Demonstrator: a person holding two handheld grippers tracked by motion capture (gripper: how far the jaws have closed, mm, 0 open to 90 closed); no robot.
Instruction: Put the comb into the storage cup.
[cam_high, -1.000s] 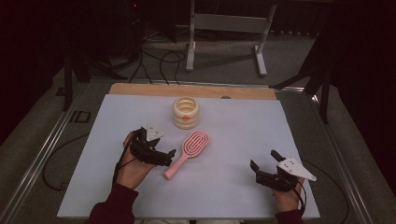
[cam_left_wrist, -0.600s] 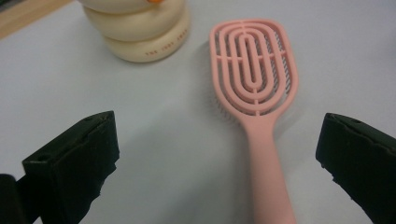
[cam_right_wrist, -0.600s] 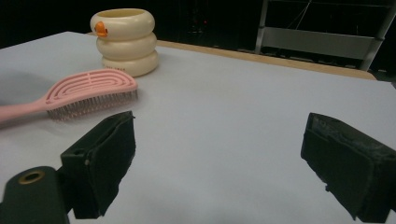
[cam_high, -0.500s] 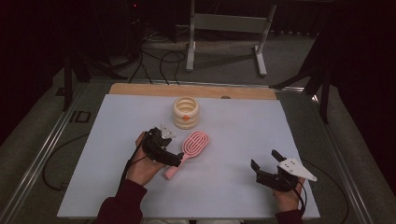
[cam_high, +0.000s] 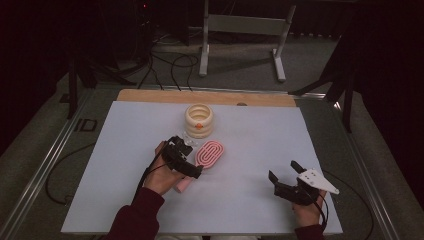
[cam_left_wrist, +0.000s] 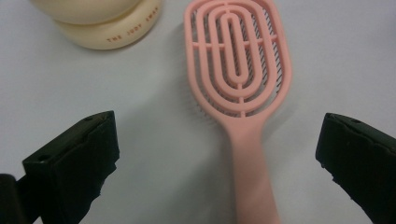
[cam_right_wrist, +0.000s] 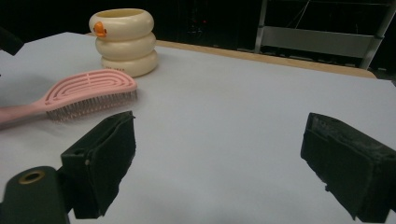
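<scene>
One pink hairbrush (cam_left_wrist: 238, 88), one cream ringed cup (cam_high: 199, 120), two hand-held grippers.

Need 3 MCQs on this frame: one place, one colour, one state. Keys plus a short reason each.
1. Where is the brush?
A) just in front of the cup
B) at the table's right edge
C) inside the cup

2. Brush colour?
A) blue
B) pink
C) green

3. Left hand-held gripper?
A) shut on the brush
B) open, jaws either side of the handle
C) shut on the cup

Key:
1 A: high view shows its head just near of the cup.
2 B: pink in every view.
3 B: left gripper view shows wide jaws, handle between.
</scene>
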